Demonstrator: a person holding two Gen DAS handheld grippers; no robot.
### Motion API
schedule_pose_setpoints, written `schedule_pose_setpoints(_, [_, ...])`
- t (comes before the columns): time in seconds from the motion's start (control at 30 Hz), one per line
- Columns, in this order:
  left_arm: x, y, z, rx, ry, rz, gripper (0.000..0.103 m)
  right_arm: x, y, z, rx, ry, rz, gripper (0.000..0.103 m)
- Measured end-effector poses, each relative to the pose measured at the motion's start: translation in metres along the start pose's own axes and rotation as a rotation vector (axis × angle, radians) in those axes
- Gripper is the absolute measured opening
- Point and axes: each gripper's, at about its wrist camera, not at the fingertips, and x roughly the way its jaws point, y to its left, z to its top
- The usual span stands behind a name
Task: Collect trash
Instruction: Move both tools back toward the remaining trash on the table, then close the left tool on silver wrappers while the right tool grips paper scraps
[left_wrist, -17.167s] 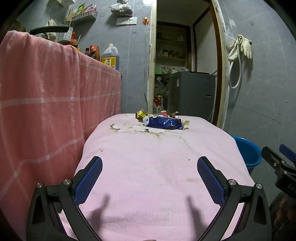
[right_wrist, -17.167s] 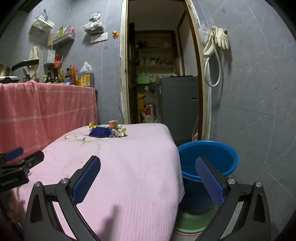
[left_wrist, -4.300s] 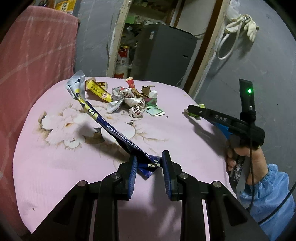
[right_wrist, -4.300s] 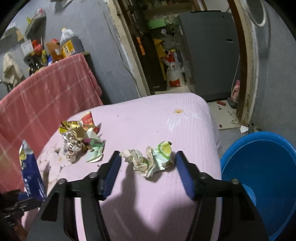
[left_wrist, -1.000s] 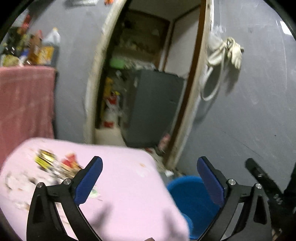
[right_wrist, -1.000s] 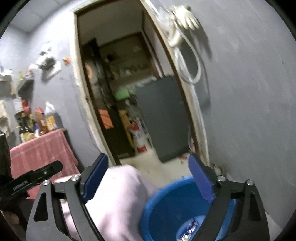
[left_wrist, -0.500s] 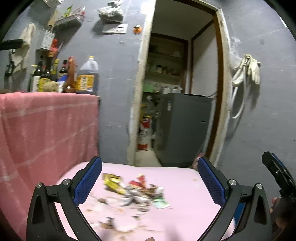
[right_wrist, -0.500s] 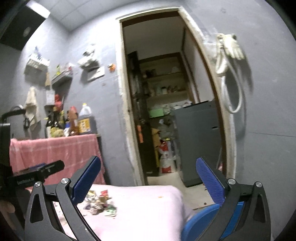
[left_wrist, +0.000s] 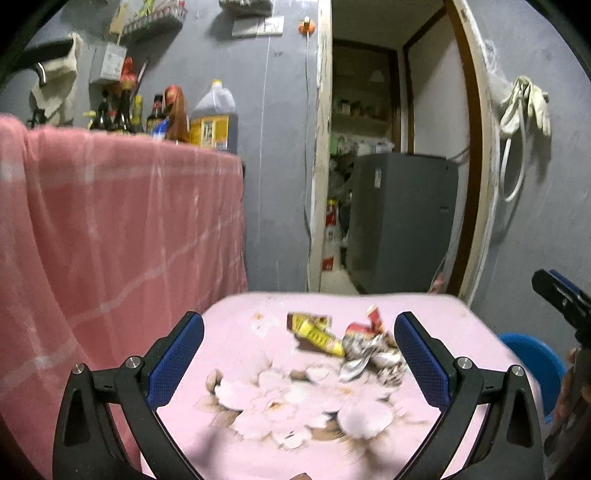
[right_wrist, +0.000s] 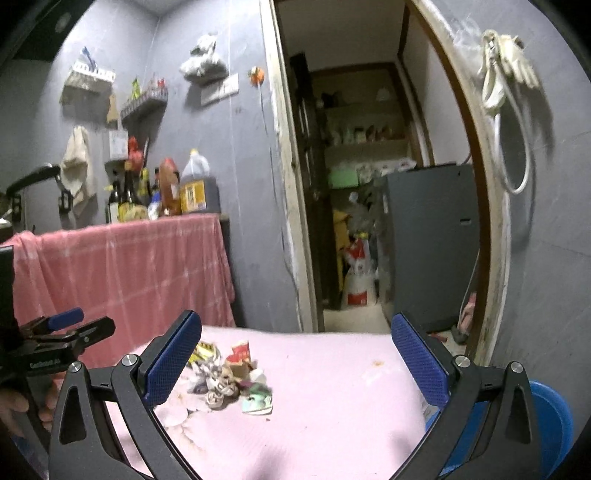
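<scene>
- Blue rubber pads stand wide apart on my left tool (left_wrist: 299, 354) and on my right tool (right_wrist: 295, 356); both are released and carry nothing, the right one's jaws having just finished spreading.
- Beyond the left tool's pads, the heap of crumpled wrappers (left_wrist: 364, 347) and the flattened yellow packet (left_wrist: 314, 330) lie together on the pink cloth-covered counter (left_wrist: 258, 435).
- The round blue plastic bucket (right_wrist: 550, 417) sits low beside the counter's right edge.
- I judge the job partly done: the heap is not yet collected.
</scene>
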Motion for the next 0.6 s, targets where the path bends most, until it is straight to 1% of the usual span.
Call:
schedule_pose_setpoints(0.13, [0.015,0.006,-0.01,-0.002,0.064,-0.002,0.101,0.021,0.002,-0.006,0.001,0.087,0.027,0.103])
schedule_pose_setpoints(0.23, [0.027,0.006,-0.015,-0.002,0.105,-0.012,0.101,0.032,0.001,-0.013,0.001,0.134,0.041,0.103])
schedule_pose_setpoints(0.3, [0.033,0.005,-0.017,0.0,0.127,-0.019,0.101,0.039,0.003,-0.015,-0.01,0.168,0.046,0.1])
schedule_pose_setpoints(0.4, [0.046,0.002,-0.019,0.005,0.185,-0.055,0.1,0.052,0.005,-0.02,-0.033,0.241,0.052,0.085])
schedule_pose_setpoints(0.47, [0.053,-0.001,-0.019,0.013,0.217,-0.081,0.098,0.063,0.005,-0.025,-0.04,0.299,0.062,0.078])
schedule_pose_setpoints(0.5, [0.057,-0.003,-0.019,0.021,0.232,-0.094,0.095,0.068,0.005,-0.027,-0.041,0.322,0.064,0.076])
schedule_pose_setpoints(0.57, [0.064,-0.008,-0.02,0.038,0.264,-0.119,0.087,0.079,0.004,-0.033,-0.041,0.372,0.077,0.067])
schedule_pose_setpoints(0.6, [0.069,-0.01,-0.021,0.044,0.284,-0.135,0.081,0.084,0.004,-0.034,-0.04,0.39,0.08,0.063])
